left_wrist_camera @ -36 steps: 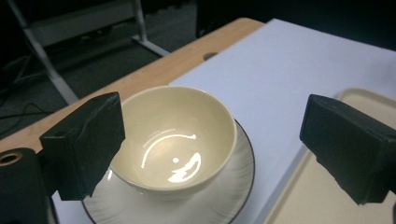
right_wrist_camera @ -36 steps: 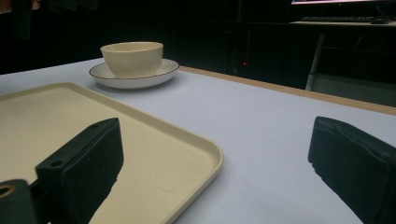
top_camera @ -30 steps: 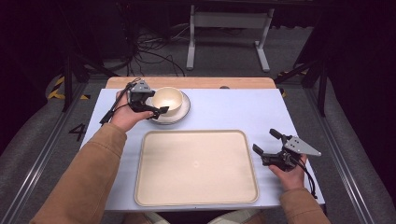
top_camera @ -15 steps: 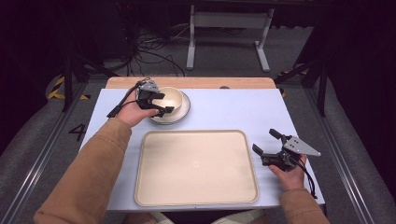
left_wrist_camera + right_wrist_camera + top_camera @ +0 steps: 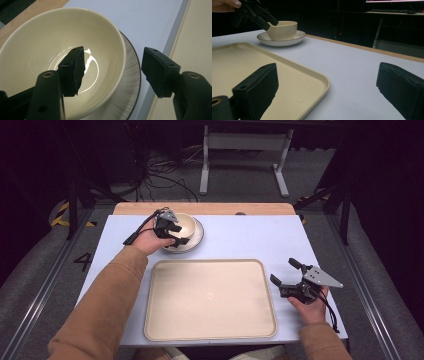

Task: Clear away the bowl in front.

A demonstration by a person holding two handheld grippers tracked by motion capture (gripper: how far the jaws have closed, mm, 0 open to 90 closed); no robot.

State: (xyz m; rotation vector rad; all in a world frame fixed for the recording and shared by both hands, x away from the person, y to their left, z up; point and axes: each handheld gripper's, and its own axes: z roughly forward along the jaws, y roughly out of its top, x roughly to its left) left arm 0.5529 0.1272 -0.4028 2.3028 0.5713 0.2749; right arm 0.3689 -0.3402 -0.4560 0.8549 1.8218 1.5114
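A cream bowl (image 5: 186, 223) stands on a white dark-rimmed plate (image 5: 196, 238) at the table's back left. My left gripper (image 5: 172, 232) is open and straddles the bowl's near-left rim. In the left gripper view one jaw hangs inside the bowl (image 5: 45, 37) and the other outside it, over the plate (image 5: 127, 87); neither pad touches the wall. My right gripper (image 5: 283, 271) rests open at the right edge of a large cream tray (image 5: 210, 320). In the right gripper view the gripper (image 5: 327, 67) has one jaw over the tray's corner (image 5: 312, 77) and one over the table.
The tray is bare and fills the table's front middle. The light blue table top (image 5: 250, 235) has a wooden strip (image 5: 210, 208) along its far edge. The right gripper view also shows the bowl (image 5: 283, 30), the plate (image 5: 287, 40) and the left gripper (image 5: 259, 13) farther off.
My left gripper has moved right, from beside the bowl to astride its rim. The right gripper and the tray have stayed put.
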